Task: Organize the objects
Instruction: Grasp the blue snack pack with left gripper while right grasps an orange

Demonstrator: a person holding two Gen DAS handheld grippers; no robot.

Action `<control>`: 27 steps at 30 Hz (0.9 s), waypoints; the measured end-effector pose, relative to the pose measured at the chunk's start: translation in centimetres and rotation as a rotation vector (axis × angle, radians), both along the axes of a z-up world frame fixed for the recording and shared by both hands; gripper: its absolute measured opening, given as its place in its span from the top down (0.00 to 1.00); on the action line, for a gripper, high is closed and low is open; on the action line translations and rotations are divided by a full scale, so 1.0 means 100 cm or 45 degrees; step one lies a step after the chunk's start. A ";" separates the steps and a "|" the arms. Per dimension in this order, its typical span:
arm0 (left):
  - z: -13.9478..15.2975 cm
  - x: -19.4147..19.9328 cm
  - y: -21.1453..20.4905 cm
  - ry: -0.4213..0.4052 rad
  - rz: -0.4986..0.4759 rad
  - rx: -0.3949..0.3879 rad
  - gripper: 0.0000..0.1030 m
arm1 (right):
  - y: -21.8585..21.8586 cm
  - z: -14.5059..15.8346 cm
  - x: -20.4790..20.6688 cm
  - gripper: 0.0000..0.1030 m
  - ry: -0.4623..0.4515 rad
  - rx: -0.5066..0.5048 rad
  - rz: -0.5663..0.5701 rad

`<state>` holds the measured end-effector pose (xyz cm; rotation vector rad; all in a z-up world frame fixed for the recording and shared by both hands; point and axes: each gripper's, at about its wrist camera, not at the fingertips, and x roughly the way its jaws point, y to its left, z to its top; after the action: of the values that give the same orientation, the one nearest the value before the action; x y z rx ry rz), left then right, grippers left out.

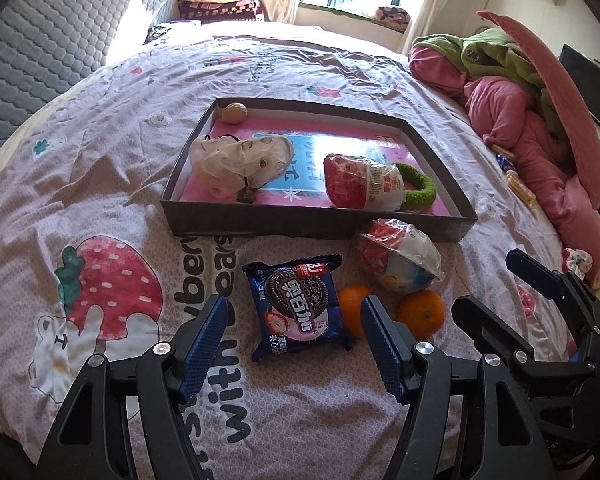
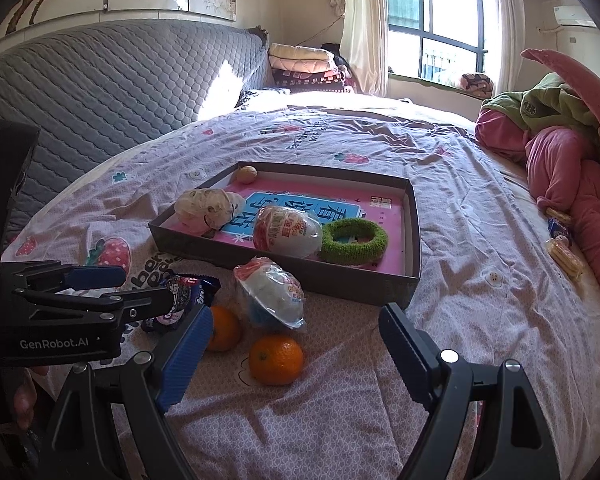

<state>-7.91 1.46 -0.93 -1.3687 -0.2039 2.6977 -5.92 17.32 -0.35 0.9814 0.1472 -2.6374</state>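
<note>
Both tools are held wide open with nothing gripped: left tool (image 1: 292, 334) around the cookie pack (image 1: 298, 308), right tool (image 2: 296, 344) over an orange (image 2: 276, 359).

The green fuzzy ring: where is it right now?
The green fuzzy ring lies inside the shallow box on the bed, at its near right corner, touching the wrapped egg-shaped toy to its left.

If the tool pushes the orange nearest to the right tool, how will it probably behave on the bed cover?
The orange looks round and lies free on the bed cover, so a push would probably make it roll. The soft, wrinkled cloth may stop it soon. Its skin looks smooth and firm, so the open right tool should probably close across its middle, or it may slip.
</note>
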 end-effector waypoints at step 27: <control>-0.016 -0.015 -0.001 -0.039 0.020 0.023 0.32 | -0.008 -0.026 -0.006 0.18 -0.109 0.079 0.010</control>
<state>-9.43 1.37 -2.50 -1.4103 -0.2415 2.6820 -6.52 16.54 -2.99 1.1101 0.2139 -2.5923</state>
